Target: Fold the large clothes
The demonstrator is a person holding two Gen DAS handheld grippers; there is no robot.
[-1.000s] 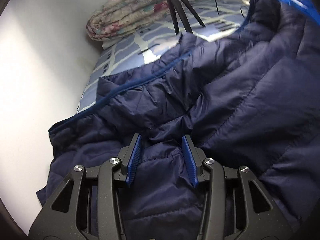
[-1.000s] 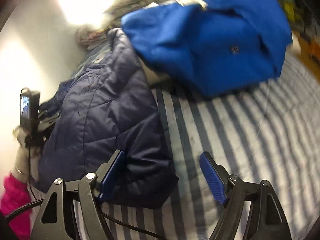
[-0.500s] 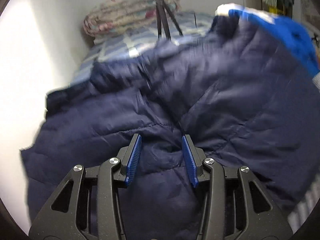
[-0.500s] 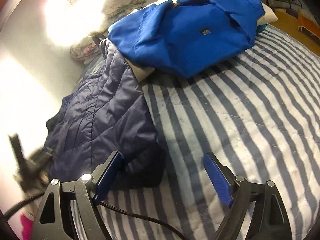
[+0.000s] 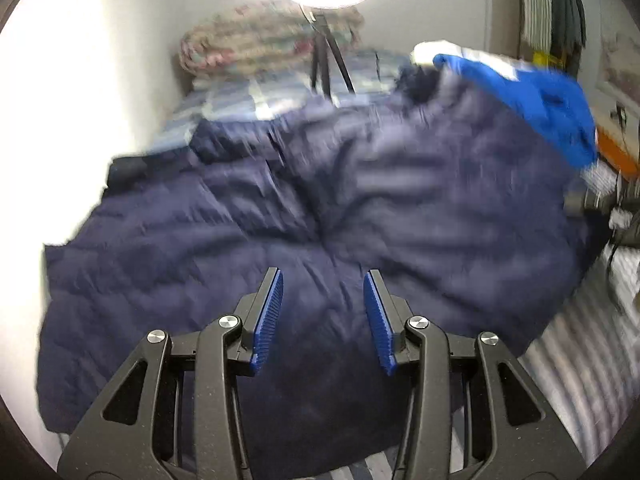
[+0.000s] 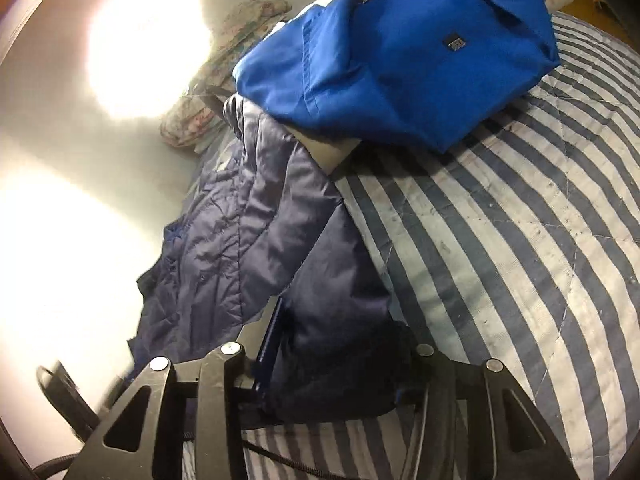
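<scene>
A navy quilted puffer jacket (image 5: 360, 200) lies spread on the striped bed; it also shows in the right wrist view (image 6: 256, 240). My left gripper (image 5: 323, 316) hovers over the jacket's near part with its blue pads apart and nothing between them. My right gripper (image 6: 336, 364) has the jacket's near corner bunched between its jaws; the right finger is hidden by fabric. A bright blue garment (image 6: 400, 48) lies on a pillow beyond the jacket and shows in the left wrist view (image 5: 532, 100).
The striped quilt (image 6: 500, 240) covers the bed to the right. A floral folded blanket (image 5: 264, 40) and a tripod (image 5: 324, 56) stand at the head by the white wall. A black cable (image 6: 280, 456) runs under my right gripper.
My left gripper pulled back and up, so more of the jacket shows. My right gripper moved onto the jacket's corner and its jaws narrowed around it.
</scene>
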